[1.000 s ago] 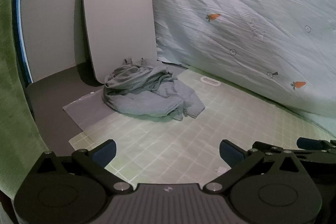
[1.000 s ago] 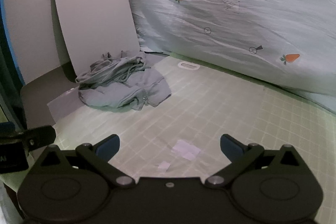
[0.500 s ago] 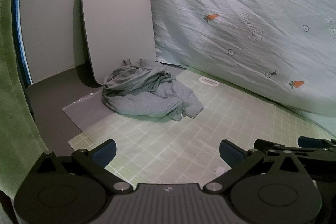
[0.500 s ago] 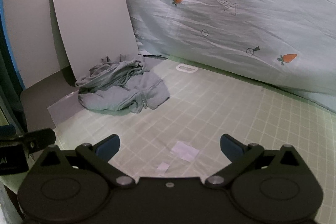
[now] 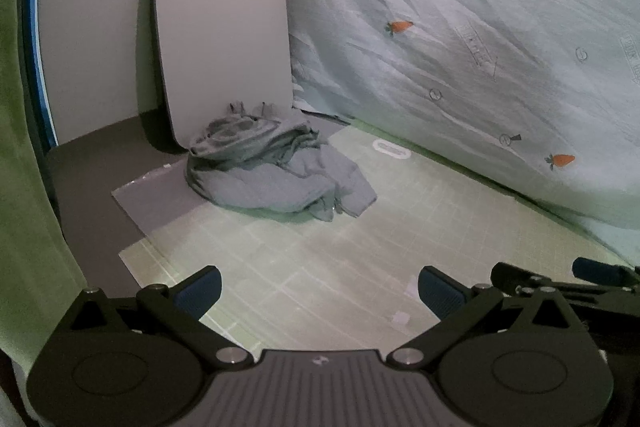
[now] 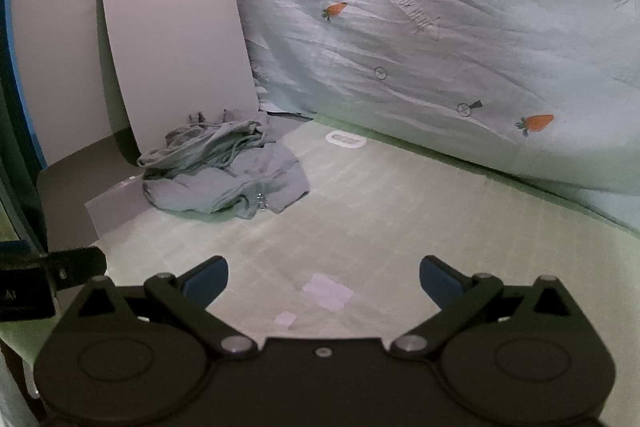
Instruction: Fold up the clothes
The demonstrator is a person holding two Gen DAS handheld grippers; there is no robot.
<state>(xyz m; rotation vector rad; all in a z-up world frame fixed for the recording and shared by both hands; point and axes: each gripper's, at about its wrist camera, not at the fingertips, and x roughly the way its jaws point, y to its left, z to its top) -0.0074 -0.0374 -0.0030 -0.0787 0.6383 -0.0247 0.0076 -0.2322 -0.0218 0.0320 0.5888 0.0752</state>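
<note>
A crumpled grey garment [image 5: 276, 171] with a zipper lies in a heap at the far left of the pale green grid mat [image 5: 328, 267], against a leaning white board. It also shows in the right wrist view [image 6: 224, 175]. My left gripper [image 5: 319, 294] is open and empty, well short of the heap. My right gripper [image 6: 324, 279] is open and empty, above the mat [image 6: 380, 219], the heap ahead to its left.
A white rounded board [image 5: 220, 27] leans on the wall behind the heap. A light blue carrot-print sheet [image 5: 480, 47] hangs along the back and right. Small paper scraps [image 6: 326, 291] lie on the mat near me. A dark grey surface [image 5: 100, 163] borders the mat's left.
Both grippers have drifted slightly, so the heap sits a little differently in each view. Both stay open and empty. The garment has not moved.
</note>
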